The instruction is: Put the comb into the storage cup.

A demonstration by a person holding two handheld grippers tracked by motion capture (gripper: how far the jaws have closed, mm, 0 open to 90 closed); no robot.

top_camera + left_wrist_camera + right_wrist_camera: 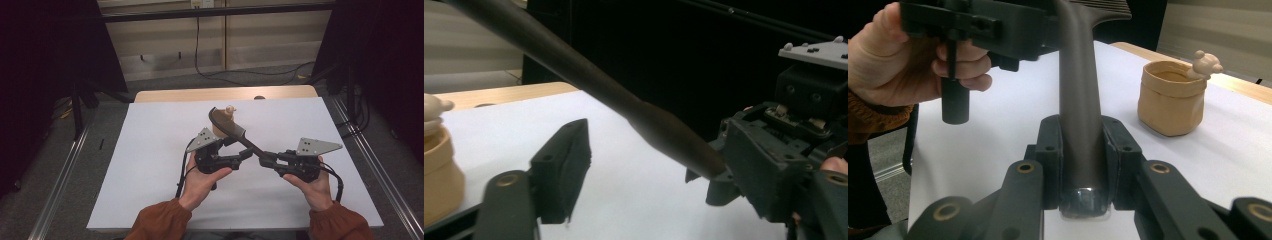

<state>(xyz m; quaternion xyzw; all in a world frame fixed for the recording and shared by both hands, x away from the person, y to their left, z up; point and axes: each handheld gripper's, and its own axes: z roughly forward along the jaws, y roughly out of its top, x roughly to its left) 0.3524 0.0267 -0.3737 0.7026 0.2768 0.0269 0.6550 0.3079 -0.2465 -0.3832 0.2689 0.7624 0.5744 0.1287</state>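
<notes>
One dark spatula (pixel 231 131), one tan pot (pixel 1172 97) (figurine-topped), two grippers

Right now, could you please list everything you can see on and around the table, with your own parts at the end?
Spatula: one, dark brown, slotted head above the pot, handle end in the right gripper.
Pot: one, tan, small figure on its rim, mid-table.
Sheet: one, white, covering the table.
Table: one, light wood, bare strip at the far edge.
Left gripper: one, black, jaws open beside the spatula handle.
Right gripper: one, black, clamped on the handle end.
</notes>
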